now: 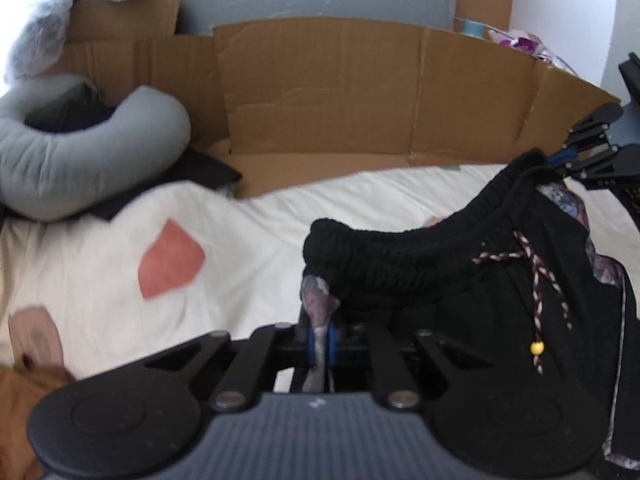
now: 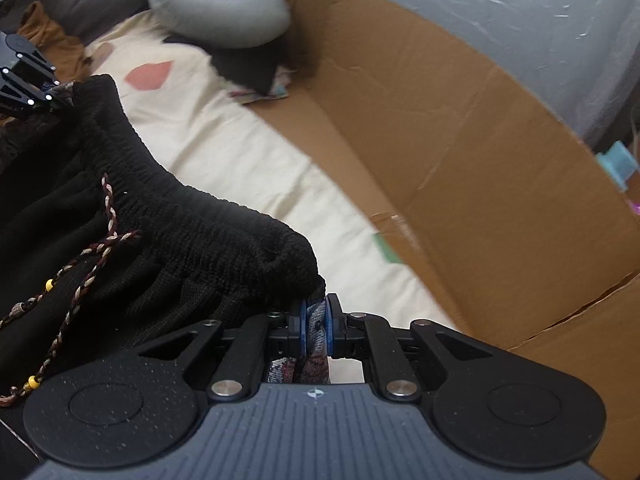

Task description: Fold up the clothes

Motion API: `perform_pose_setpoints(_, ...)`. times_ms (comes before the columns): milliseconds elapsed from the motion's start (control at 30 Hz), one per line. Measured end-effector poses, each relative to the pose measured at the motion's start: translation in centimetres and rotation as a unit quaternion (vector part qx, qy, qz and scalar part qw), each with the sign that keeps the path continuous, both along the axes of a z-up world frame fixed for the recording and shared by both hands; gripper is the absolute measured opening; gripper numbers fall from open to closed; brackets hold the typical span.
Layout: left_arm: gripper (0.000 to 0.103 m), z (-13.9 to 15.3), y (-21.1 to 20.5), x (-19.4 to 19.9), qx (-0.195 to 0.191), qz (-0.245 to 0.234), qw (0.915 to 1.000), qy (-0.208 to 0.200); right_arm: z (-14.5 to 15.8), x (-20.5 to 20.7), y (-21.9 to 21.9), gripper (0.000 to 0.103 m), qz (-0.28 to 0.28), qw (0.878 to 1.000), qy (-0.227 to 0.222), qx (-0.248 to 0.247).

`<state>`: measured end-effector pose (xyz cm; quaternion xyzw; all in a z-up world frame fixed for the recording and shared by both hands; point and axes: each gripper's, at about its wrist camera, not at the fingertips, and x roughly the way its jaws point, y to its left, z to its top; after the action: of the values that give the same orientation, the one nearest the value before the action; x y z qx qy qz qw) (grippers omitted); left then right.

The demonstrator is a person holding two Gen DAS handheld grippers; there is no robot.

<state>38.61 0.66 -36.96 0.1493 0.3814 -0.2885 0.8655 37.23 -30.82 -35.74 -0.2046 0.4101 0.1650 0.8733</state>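
**Black garment held at both ends of its waistband**

The left wrist view shows the left gripper (image 1: 320,344) at the bottom centre of the frame, its blue pads clenched on a strip of patterned grey-purple fabric at one end of the black garment (image 1: 420,264). At the right edge of that frame the right gripper (image 1: 560,158) appears side-on, pinching the other end of the waistband. Only this view shows the orange-red patch (image 1: 170,260) on the cream bedsheet (image 1: 260,240) full on, a floral-printed item (image 1: 524,44) at upper right, and a bit of brown fabric (image 1: 20,392) at lower left.

The right wrist view shows the right gripper (image 2: 316,330) at bottom centre, its pads closed on the same patterned fabric below the ribbed band. The left gripper (image 2: 50,94) sits at the left edge, gripping the far corner. This view alone shows a dark cloth (image 2: 256,68) lying under the grey U-shaped pillow (image 2: 224,20) at the top, and a turquoise object (image 2: 618,164) at the right edge.

Both views take in the brown cardboard (image 1: 360,92) standing behind the sheet.

The garment hangs between the two grippers above the bedsheet, at the right of the left view and the left of the right view. Its elastic waistband (image 2: 192,216) is ribbed and gathered, sagging in the middle. A braided drawstring (image 1: 538,280) in cream, maroon and black is crossed below the band, with a yellow bead (image 1: 537,347) near one end. A patterned lining shows at the edges.
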Motion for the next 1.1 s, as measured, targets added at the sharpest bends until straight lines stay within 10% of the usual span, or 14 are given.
perform_pose_setpoints(767,0.007,-0.2,-4.1,8.5,0.065,0.057,0.9958,-0.031,-0.4,9.1,0.2,0.007,-0.102,0.994,-0.017,-0.028)
perform_pose_setpoints(1100,0.051,-2.2,-4.5,9.0,0.110,0.083,0.9900,0.029,-3.9,11.3,0.5,0.031,-0.134,0.990,0.052,0.002)
